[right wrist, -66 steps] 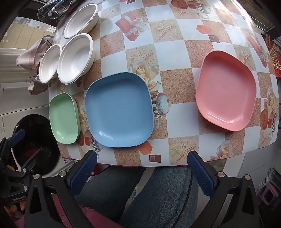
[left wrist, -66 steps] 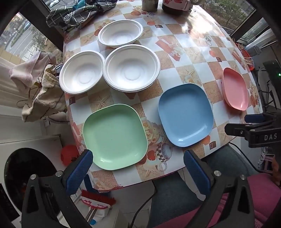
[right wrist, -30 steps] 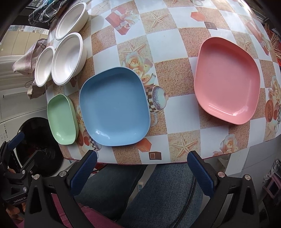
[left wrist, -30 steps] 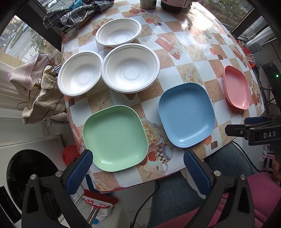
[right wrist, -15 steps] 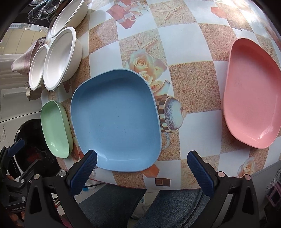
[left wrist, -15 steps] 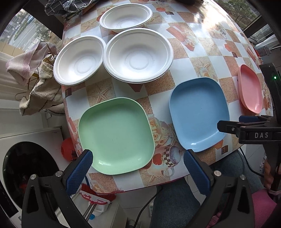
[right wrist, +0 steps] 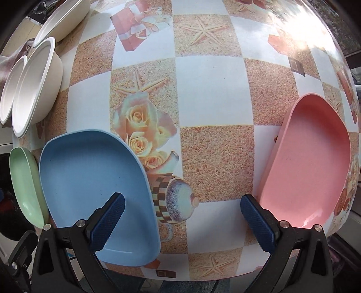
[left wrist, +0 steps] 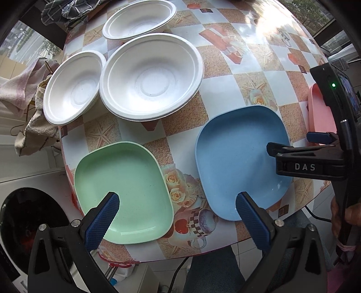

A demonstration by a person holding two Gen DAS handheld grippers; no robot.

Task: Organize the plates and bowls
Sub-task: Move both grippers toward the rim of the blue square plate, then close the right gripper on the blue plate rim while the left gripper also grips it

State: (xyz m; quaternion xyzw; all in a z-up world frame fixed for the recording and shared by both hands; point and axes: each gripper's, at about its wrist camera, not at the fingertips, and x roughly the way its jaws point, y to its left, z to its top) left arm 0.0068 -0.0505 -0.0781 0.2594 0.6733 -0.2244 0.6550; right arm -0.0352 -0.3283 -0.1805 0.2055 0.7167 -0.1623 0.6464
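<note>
Three square plates lie along the table's near edge: a green plate [left wrist: 124, 191] [right wrist: 27, 187] at left, a blue plate [left wrist: 239, 157] [right wrist: 94, 180] in the middle, a pink plate [right wrist: 309, 164] [left wrist: 320, 117] at right. Behind them stand three white bowls, a large one [left wrist: 151, 81] [right wrist: 36, 85], a smaller one [left wrist: 72, 88] [right wrist: 11, 90] to its left and a far one [left wrist: 140, 20] [right wrist: 61, 20]. My left gripper [left wrist: 178, 207] is open, its fingers over the green and blue plates. My right gripper [right wrist: 182, 209] is open low over the table, between the blue and pink plates.
The round table [right wrist: 212, 94] has a checked cloth with roses and starfish. A checked cloth [left wrist: 70, 9] lies at its far left; towels [left wrist: 20, 94] hang off the left edge. A washing machine door [left wrist: 24, 227] is below left. A person's legs [left wrist: 212, 270] are at the near edge.
Both grippers have moved forward and down toward the table, so the plates look larger. The right one now hangs low between the blue and pink plates. Nothing was gripped.
</note>
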